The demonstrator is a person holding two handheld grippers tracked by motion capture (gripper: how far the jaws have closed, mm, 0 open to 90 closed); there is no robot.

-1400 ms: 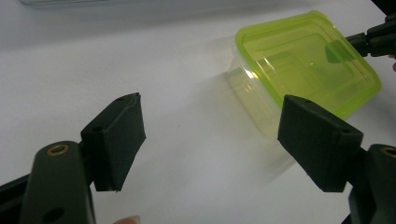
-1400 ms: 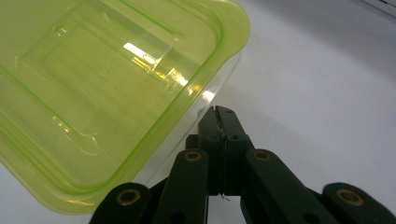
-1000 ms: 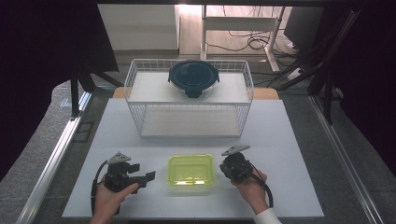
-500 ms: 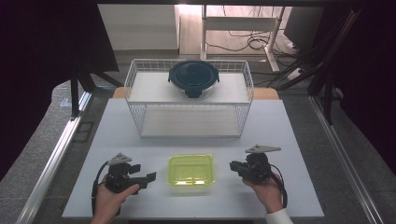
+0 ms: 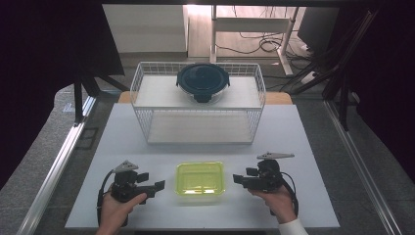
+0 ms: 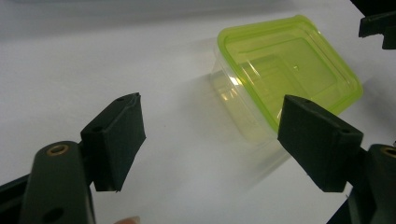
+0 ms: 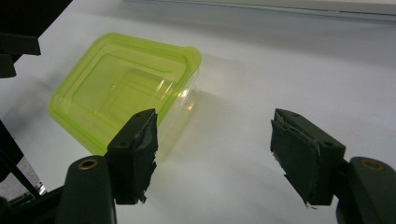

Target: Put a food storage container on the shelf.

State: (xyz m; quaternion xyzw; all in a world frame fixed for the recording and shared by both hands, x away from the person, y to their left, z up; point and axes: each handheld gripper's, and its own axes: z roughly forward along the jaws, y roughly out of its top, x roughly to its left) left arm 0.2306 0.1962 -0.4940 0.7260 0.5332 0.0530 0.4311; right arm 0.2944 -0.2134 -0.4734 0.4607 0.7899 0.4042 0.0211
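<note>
High view: a clear container with a lime-green lid [image 5: 200, 177] sits on the white counter [image 5: 303, 137] near its front edge, between the two hands. The left hand-held gripper [image 5: 155, 186] lies just to the container's left, pointing at it, and its jaws stand spread with nothing between them. The right hand-held gripper [image 5: 237, 179] sits just to the container's right, also pointing at it; its jaws have just been opening and now stand apart, holding nothing.

In the left gripper view, the container [image 6: 289, 70] lies ahead and toward the right jaw, clear of both pads, with bare counter [image 6: 93, 60] in the gap of the left hand-held gripper [image 6: 210, 140]. In the right gripper view, the container [image 7: 121, 88] lies ahead beyond the left jaw, its corner close to that pad though I cannot tell whether they touch, and the gap of the right hand-held gripper [image 7: 212, 144] shows bare counter [image 7: 299, 60].

Farther back on the counter stands a white wire basket [image 5: 147, 120], and a round dark-lidded bowl [image 5: 202, 82] rests on its upper level.
</note>
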